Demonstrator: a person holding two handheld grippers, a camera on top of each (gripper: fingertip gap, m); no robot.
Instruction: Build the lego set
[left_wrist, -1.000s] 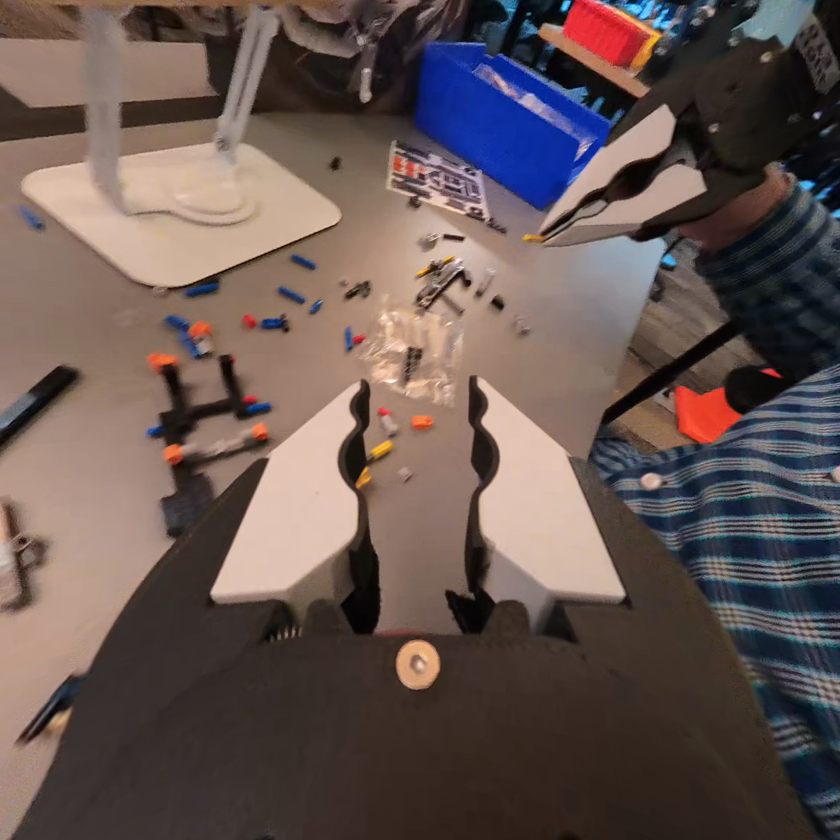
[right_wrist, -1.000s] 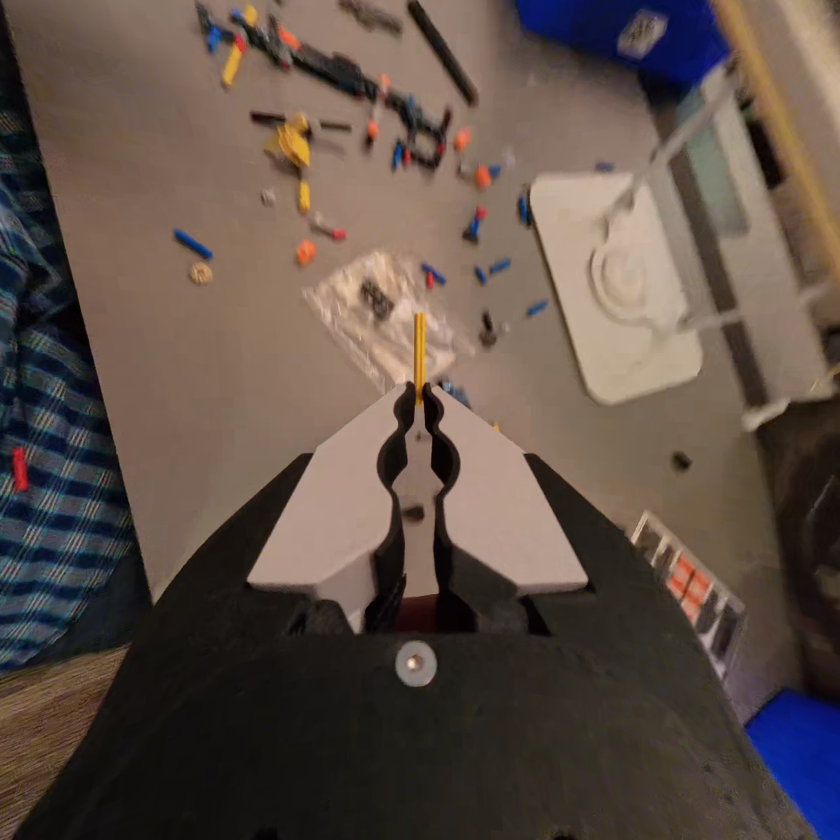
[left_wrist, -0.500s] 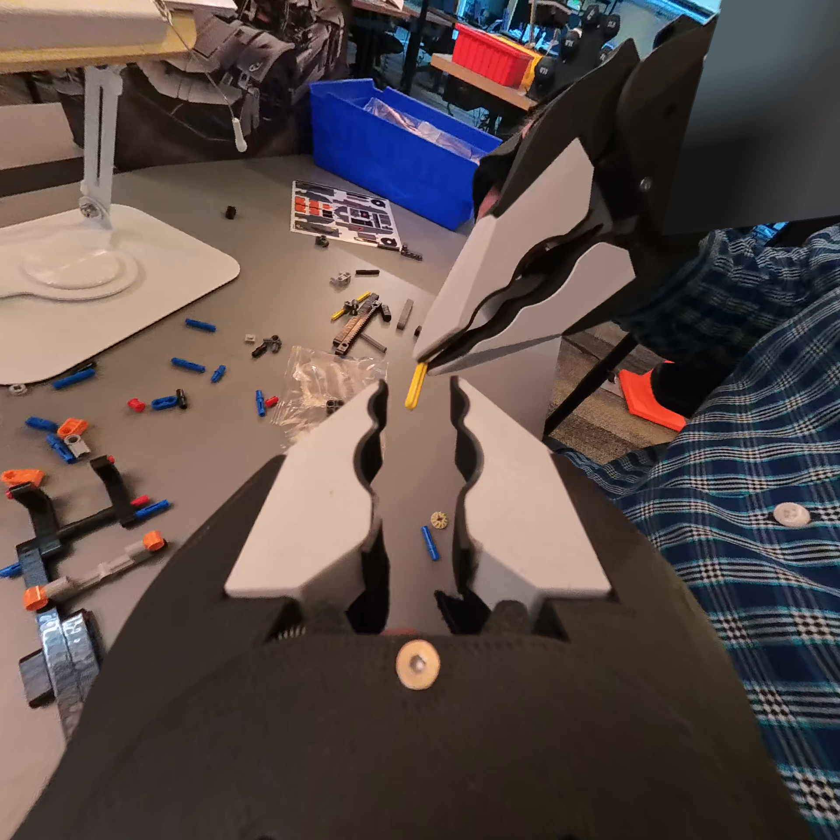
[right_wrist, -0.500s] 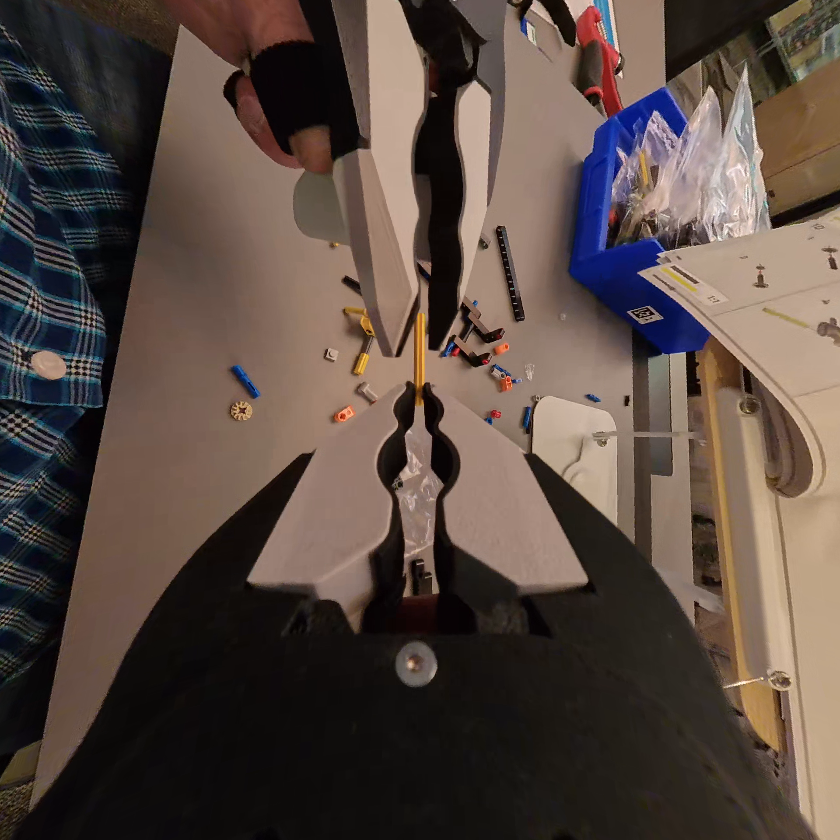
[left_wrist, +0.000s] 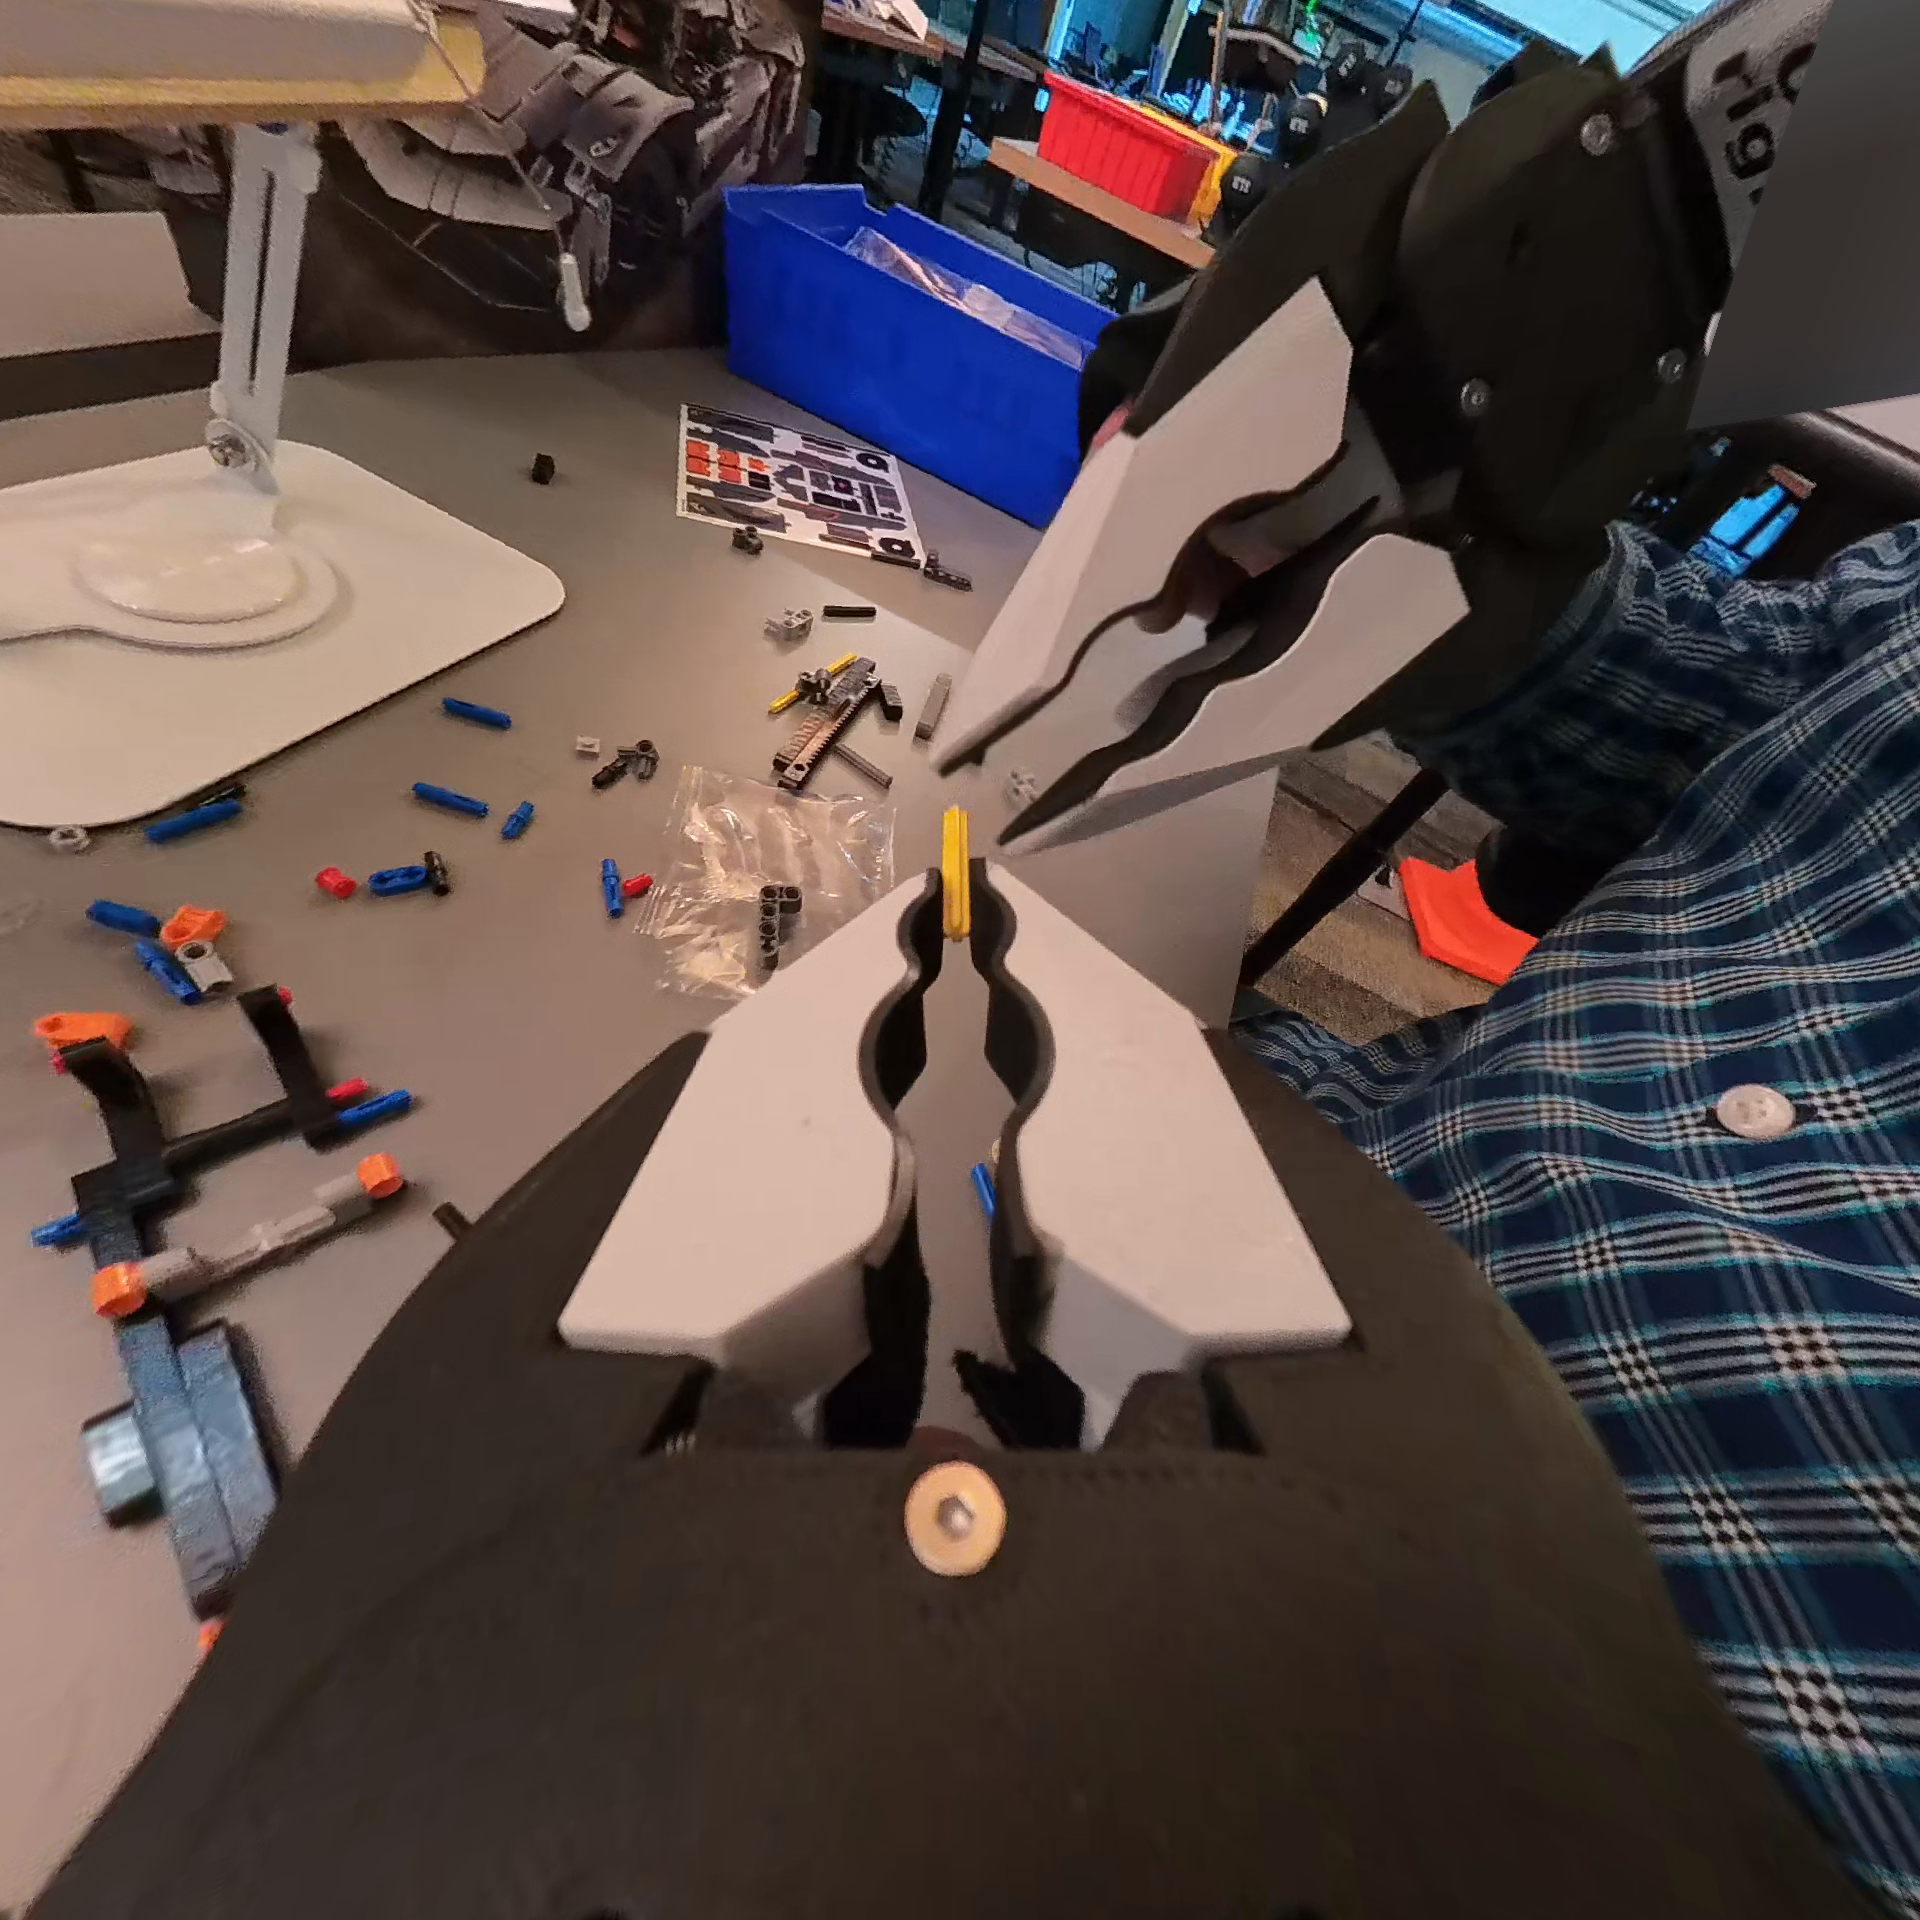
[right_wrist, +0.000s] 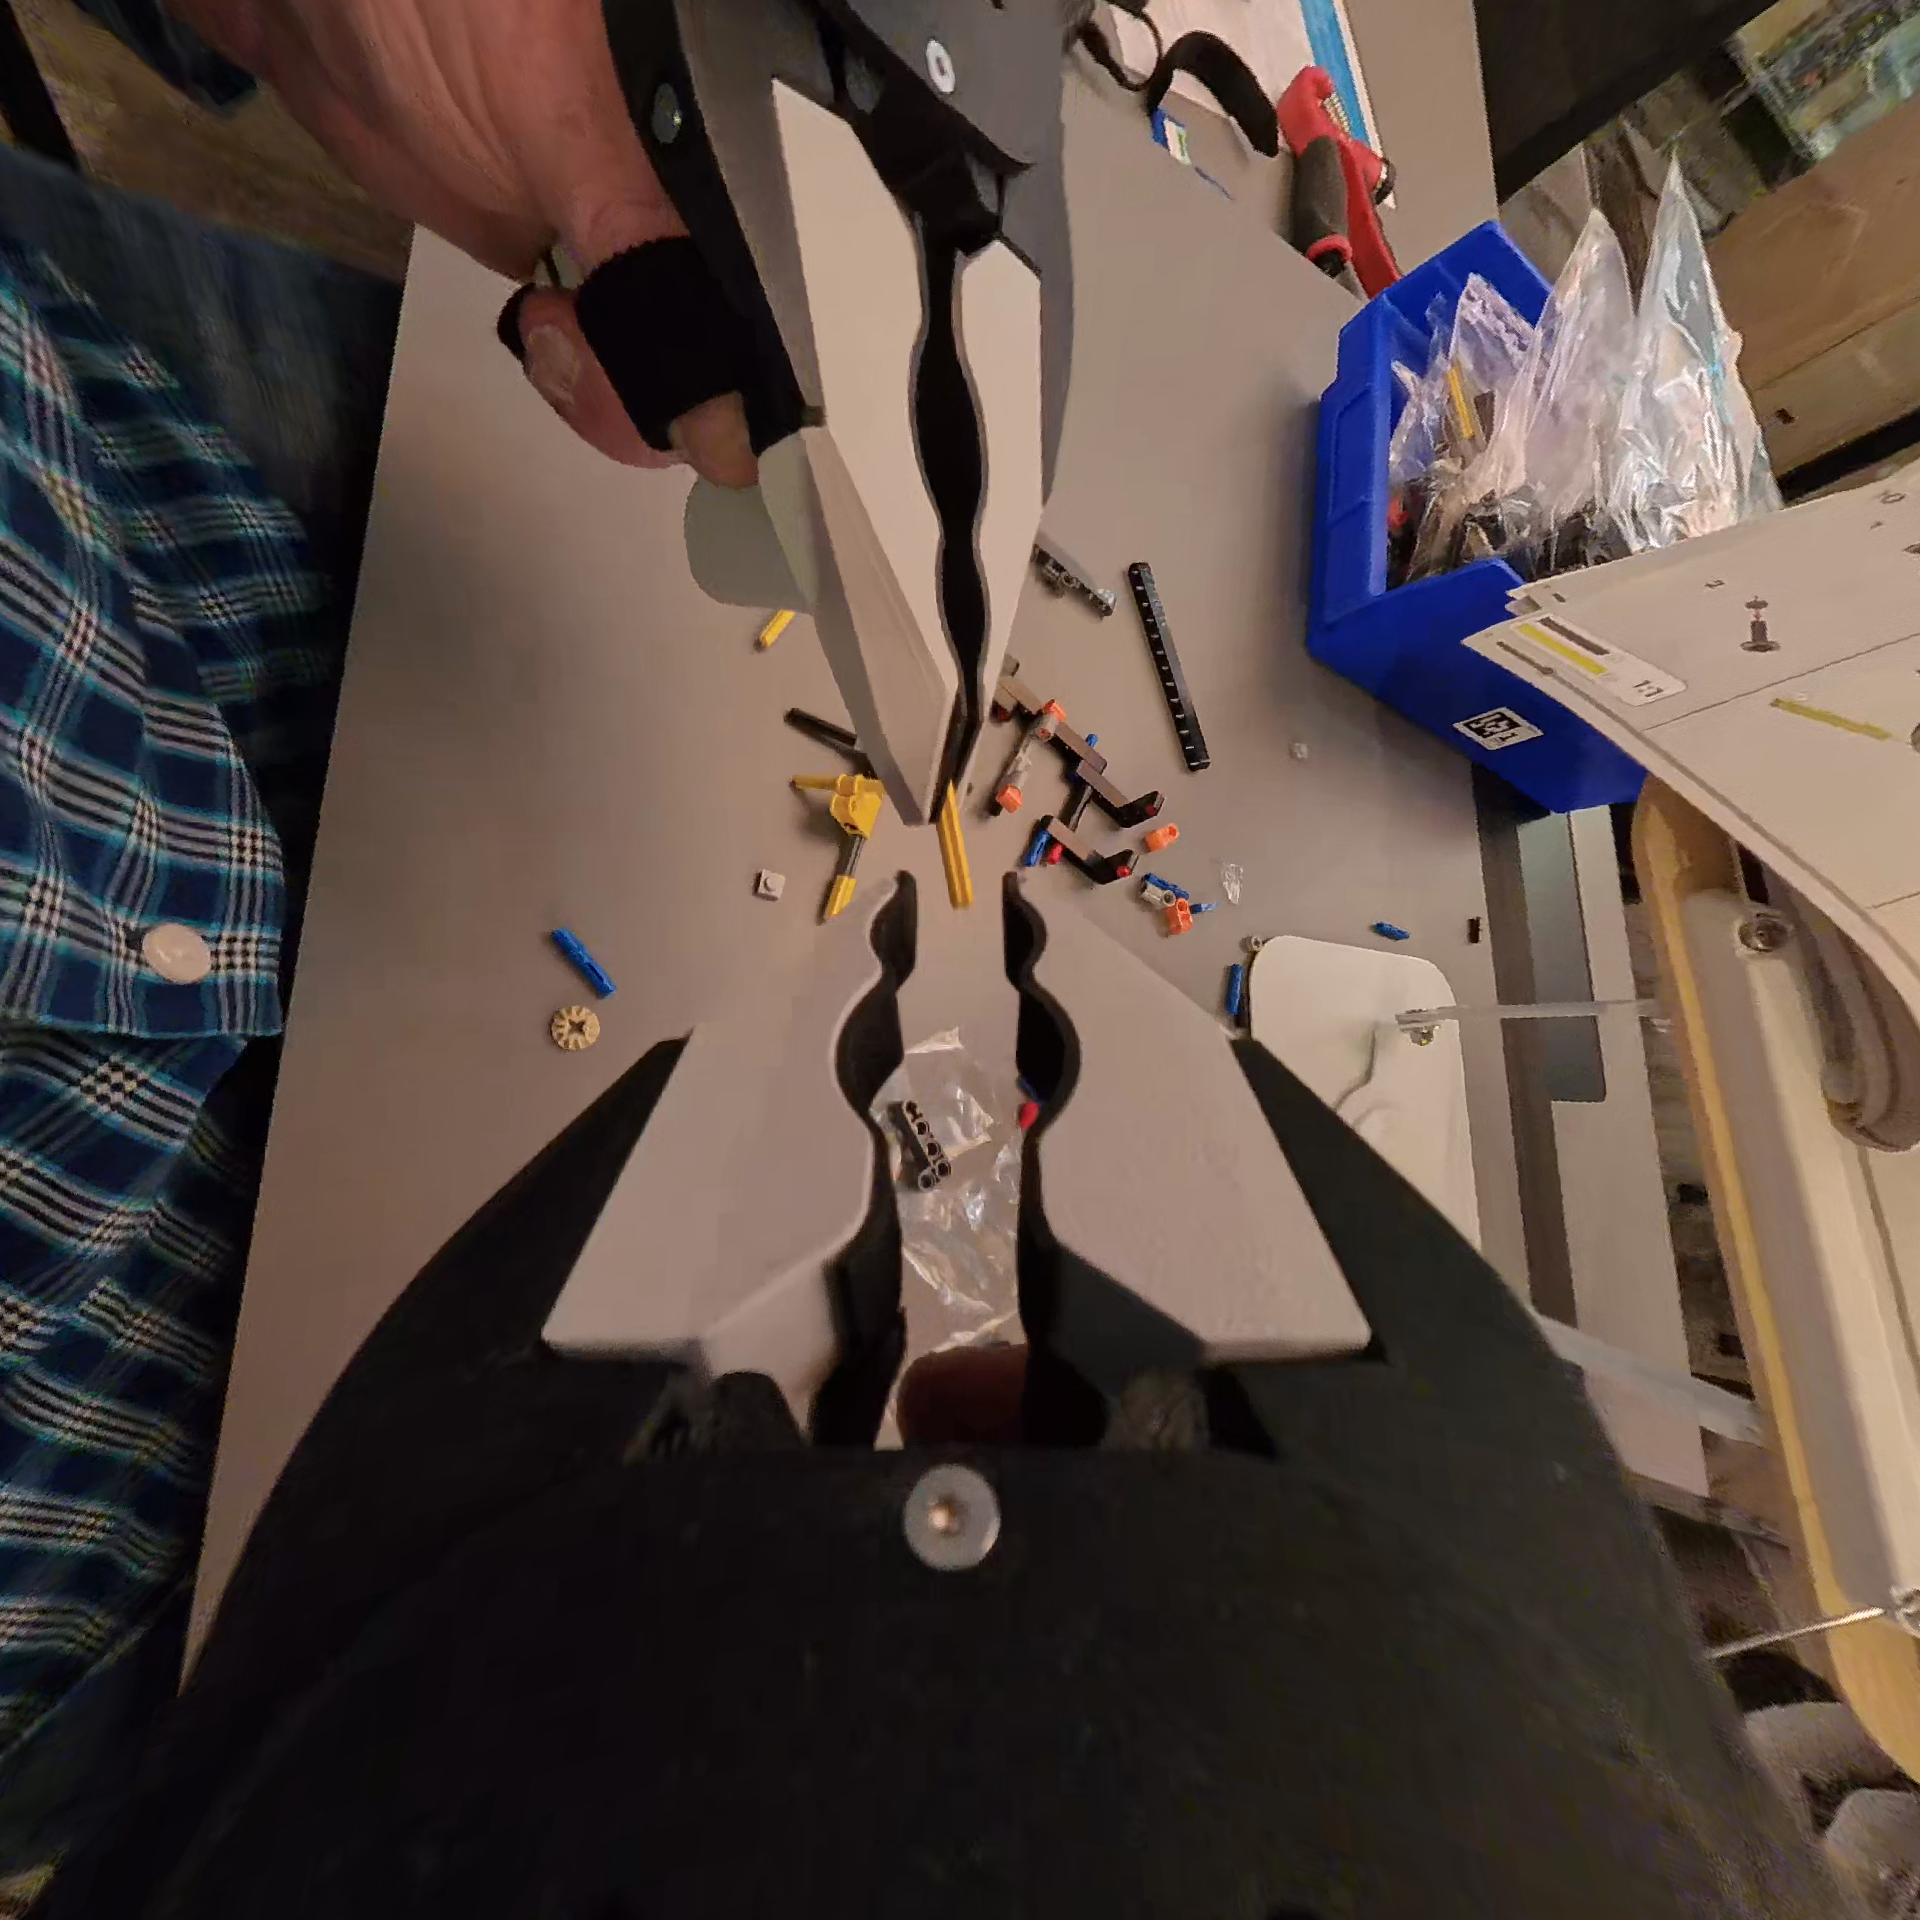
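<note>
Grey surface (left_wrist: 540, 665) carries scattered lego parts. Left claw (left_wrist: 953, 883) clamps a yellow axle (left_wrist: 954, 871) above the near edge. Right claw (right_wrist: 954, 883) stands parted, fingertips flanking the axle's end.

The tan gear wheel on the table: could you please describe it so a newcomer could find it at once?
In the right wrist view, start at the grey table's edge beside the person's plaid shirt. The tan gear wheel lies flat there, just below a lone blue pin. It is the only round, toothed, pale piece; its neighbours are sticks and beams.
</note>
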